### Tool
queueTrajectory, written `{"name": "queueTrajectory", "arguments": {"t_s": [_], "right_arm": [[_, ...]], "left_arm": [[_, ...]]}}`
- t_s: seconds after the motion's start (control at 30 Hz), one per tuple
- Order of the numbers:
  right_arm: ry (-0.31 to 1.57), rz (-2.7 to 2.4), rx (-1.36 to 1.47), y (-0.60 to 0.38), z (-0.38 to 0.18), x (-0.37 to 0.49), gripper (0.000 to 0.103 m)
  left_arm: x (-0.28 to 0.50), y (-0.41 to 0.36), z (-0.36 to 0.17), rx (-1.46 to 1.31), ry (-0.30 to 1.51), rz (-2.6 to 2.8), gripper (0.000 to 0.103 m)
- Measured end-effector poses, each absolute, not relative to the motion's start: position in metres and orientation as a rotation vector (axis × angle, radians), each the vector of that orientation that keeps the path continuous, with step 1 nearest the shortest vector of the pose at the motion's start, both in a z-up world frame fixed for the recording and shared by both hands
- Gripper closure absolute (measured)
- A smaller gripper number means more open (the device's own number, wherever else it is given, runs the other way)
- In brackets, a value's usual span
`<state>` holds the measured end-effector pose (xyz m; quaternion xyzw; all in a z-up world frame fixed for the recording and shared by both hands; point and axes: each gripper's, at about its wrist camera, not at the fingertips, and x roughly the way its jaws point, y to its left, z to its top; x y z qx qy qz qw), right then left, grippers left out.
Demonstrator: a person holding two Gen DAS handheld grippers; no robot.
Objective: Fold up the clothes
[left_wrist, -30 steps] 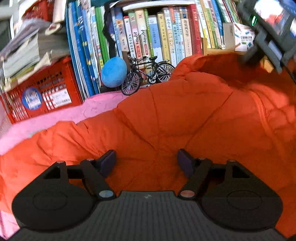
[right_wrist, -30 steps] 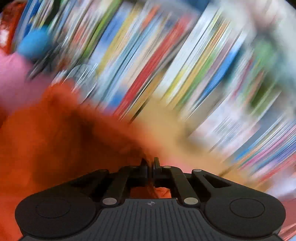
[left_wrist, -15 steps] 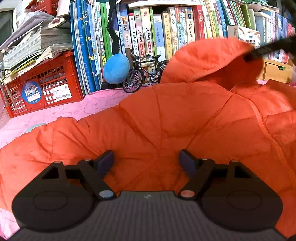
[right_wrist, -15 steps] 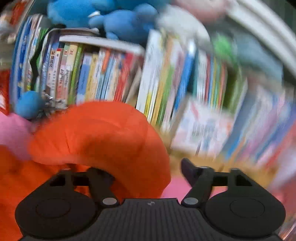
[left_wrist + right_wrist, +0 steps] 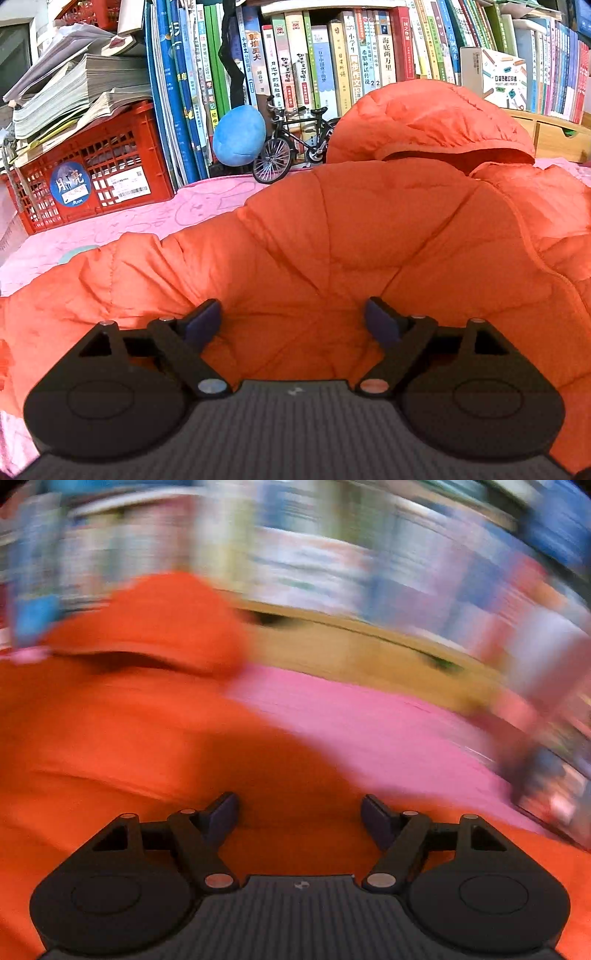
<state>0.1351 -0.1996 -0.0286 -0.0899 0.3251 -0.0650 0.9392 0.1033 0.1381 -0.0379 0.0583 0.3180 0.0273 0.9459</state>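
With the orange jacket (image 5: 332,240) filling the frame's centre on the pink cloth (image 5: 166,218), the left gripper (image 5: 293,319) hangs over it, jaws opening and empty, and the right gripper (image 5: 299,814), jaws narrowing on nothing, should pinch a hem edge cleanly.

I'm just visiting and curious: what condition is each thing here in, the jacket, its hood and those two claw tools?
Orange jacket: spread on the pink cover, puffy, not folded flat.
Hood: puffed up, opening facing the camera.
Left gripper: jaws opening, gripping nothing.
Right gripper: jaws closing over the jacket, pads apart, picture blurred.
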Motion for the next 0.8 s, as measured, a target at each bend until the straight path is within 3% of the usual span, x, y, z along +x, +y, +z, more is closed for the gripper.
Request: {"name": "queueTrajectory", "arguments": {"t_s": [0.33,0.43,0.5,0.8], "right_arm": [[0.490,-0.670,0.164,-0.417,-0.002,0.018,0.030],[0.376,-0.692,0.416,-0.465,-0.003,-0.009,0.016],[0.277,-0.684,0.593,-0.492,-0.009,-0.028,0.015],[0.432,-0.517,0.621,-0.504,-0.034,-0.019,0.009]], "left_arm": [[0.104,0.134,-0.038,0.149,0.644,0.079,0.011],[0.104,0.133,-0.038,0.155,0.645,0.090,0.009],[0.104,0.133,-0.038,0.158,0.645,0.096,0.008],[0.103,0.131,-0.039,0.179,0.642,0.109,0.006]]}}
